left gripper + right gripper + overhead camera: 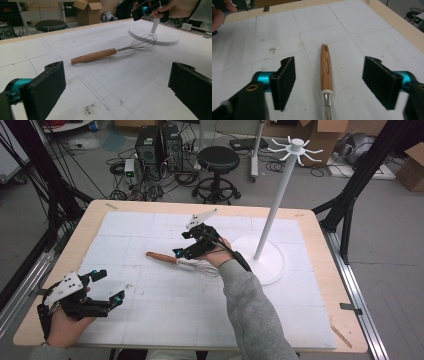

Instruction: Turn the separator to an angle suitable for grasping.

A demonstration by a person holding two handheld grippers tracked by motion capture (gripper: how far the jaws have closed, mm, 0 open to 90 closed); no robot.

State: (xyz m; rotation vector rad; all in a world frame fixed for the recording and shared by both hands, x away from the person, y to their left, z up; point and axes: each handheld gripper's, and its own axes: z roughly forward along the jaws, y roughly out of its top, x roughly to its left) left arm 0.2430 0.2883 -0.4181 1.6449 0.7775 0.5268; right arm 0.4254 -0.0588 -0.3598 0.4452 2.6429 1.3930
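Surface: white gridded mat on wooden table, scuffed.
Whisk: lying flat.
Right gripper: jaws spread, hovering over the whisk.
Left gripper: jaws spread, empty.
Room: black stool, probably computer towers behind.

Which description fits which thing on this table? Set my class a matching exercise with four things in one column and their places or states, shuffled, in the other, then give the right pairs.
Things:
1. whisk
2. white stand
3. left gripper
4. right gripper

Places or states:
A. upright at the table's far right, with hooks on top
B. low at the near left corner, jaws open, nothing between them
C. lying flat on the white mat, wooden handle pointing left in the high view
D. above the whisk, jaws open either side of the handle, not touching it

Pairs: 1-C, 2-A, 3-B, 4-D
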